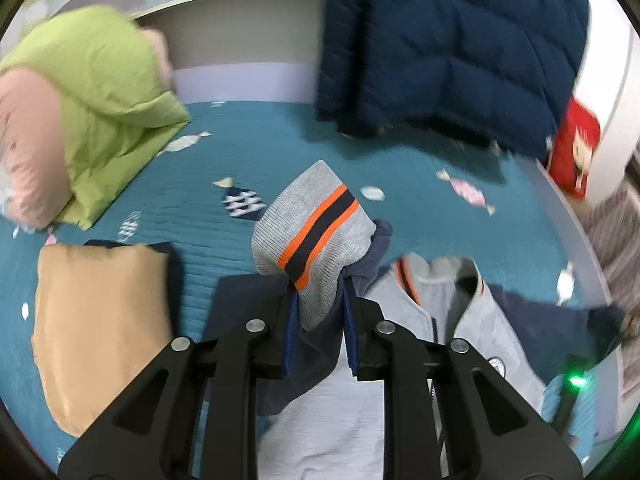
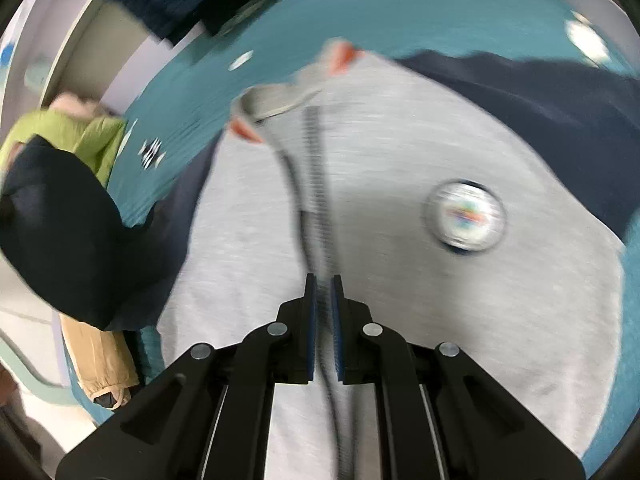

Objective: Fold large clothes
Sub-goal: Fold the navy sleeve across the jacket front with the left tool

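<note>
One round chest badge [image 2: 466,216] on the jacket [image 2: 400,300], unreadable.

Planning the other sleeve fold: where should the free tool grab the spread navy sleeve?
Take the navy sleeve near its far cuff end, coming down from above. It lies flat, spread outward from the grey jacket body, so a top pinch at the end lets it fold inward.

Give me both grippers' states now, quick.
Left gripper: shut on the jacket's striped cuff.
Right gripper: shut, nothing held, above the jacket.
</note>
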The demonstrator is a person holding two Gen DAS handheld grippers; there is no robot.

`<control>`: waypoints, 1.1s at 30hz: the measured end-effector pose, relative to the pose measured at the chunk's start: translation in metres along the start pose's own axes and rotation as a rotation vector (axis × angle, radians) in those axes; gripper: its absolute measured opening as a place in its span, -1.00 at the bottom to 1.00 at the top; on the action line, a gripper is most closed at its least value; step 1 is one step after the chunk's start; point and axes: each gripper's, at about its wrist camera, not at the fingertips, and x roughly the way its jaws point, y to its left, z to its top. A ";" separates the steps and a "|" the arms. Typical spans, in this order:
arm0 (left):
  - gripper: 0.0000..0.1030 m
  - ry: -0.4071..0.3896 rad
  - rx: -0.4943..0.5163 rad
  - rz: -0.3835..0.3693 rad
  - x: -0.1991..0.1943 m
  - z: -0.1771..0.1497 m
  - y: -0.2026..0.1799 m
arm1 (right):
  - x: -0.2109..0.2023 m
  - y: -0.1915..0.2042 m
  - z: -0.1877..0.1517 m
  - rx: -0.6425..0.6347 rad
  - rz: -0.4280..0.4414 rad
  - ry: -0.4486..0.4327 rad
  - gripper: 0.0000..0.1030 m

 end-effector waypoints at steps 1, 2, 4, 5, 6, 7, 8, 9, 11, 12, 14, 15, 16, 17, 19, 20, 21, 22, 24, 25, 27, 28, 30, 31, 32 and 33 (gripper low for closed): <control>-0.61 0.018 0.022 0.002 0.009 -0.004 -0.014 | -0.004 -0.007 -0.002 0.017 -0.005 -0.005 -0.87; -0.61 0.040 0.050 0.005 0.020 -0.010 -0.034 | -0.009 -0.019 -0.004 0.040 -0.010 -0.008 -0.87; -0.61 0.066 0.091 0.004 0.035 -0.023 -0.058 | -0.018 -0.045 -0.011 0.085 -0.024 -0.018 -0.87; -0.61 0.086 0.121 0.007 0.046 -0.032 -0.077 | -0.022 -0.057 -0.014 0.107 -0.033 -0.021 -0.87; -0.61 0.101 0.136 0.005 0.052 -0.038 -0.089 | -0.026 -0.070 -0.019 0.132 -0.042 -0.022 -0.87; -0.61 0.120 0.156 -0.001 0.059 -0.046 -0.103 | -0.030 -0.080 -0.023 0.150 -0.049 -0.024 -0.87; -0.61 0.136 0.174 -0.008 0.064 -0.054 -0.116 | -0.033 -0.092 -0.028 0.172 -0.053 -0.024 -0.87; -0.61 0.145 0.189 -0.006 0.067 -0.062 -0.128 | -0.034 -0.100 -0.032 0.189 -0.055 -0.023 -0.87; -0.61 0.146 0.219 -0.007 0.067 -0.078 -0.146 | -0.040 -0.115 -0.037 0.222 -0.066 -0.029 -0.87; -0.61 0.147 0.252 -0.022 0.068 -0.089 -0.160 | -0.042 -0.119 -0.039 0.233 -0.068 -0.030 -0.87; -0.61 0.164 0.292 -0.032 0.072 -0.104 -0.179 | -0.047 -0.135 -0.045 0.258 -0.066 -0.029 -0.87; -0.61 0.176 0.307 -0.035 0.075 -0.111 -0.186 | -0.048 -0.138 -0.045 0.266 -0.060 -0.027 -0.87; -0.60 0.192 0.322 -0.034 0.081 -0.119 -0.194 | -0.047 -0.137 -0.043 0.269 -0.054 -0.027 -0.87; -0.60 0.200 0.336 -0.016 0.087 -0.126 -0.201 | -0.048 -0.137 -0.043 0.267 -0.050 -0.027 -0.87; -0.51 0.207 0.365 0.009 0.095 -0.136 -0.209 | -0.052 -0.141 -0.044 0.263 -0.061 -0.036 -0.85; -0.47 0.225 0.375 0.005 0.098 -0.140 -0.211 | -0.054 -0.140 -0.043 0.265 -0.073 -0.046 -0.82; -0.32 0.235 0.373 -0.010 0.098 -0.141 -0.213 | -0.056 -0.143 -0.044 0.265 -0.077 -0.050 -0.80; -0.16 0.246 0.375 -0.050 0.096 -0.143 -0.215 | -0.057 -0.140 -0.041 0.258 -0.074 -0.056 -0.80; 0.52 0.232 0.404 -0.149 0.080 -0.145 -0.220 | -0.059 -0.136 -0.036 0.257 -0.076 -0.061 -0.69; 0.53 0.194 0.414 -0.148 0.069 -0.144 -0.220 | -0.059 -0.134 -0.031 0.262 -0.078 -0.064 -0.60; 0.53 0.151 0.421 -0.137 0.053 -0.142 -0.214 | -0.064 -0.130 -0.023 0.266 -0.076 -0.094 -0.06; 0.53 0.152 0.414 -0.151 0.047 -0.139 -0.207 | -0.065 -0.126 -0.019 0.263 -0.081 -0.107 0.05; 0.60 0.147 0.382 -0.169 0.037 -0.133 -0.184 | -0.068 -0.120 -0.012 0.248 -0.080 -0.123 0.24; 0.61 0.139 0.366 -0.155 0.033 -0.130 -0.169 | -0.067 -0.114 -0.007 0.230 -0.056 -0.123 0.24; 0.62 0.133 0.347 -0.133 0.031 -0.129 -0.153 | -0.065 -0.107 -0.003 0.216 -0.035 -0.118 0.24; 0.61 0.130 0.331 -0.110 0.031 -0.127 -0.140 | -0.062 -0.100 0.000 0.203 -0.021 -0.110 0.24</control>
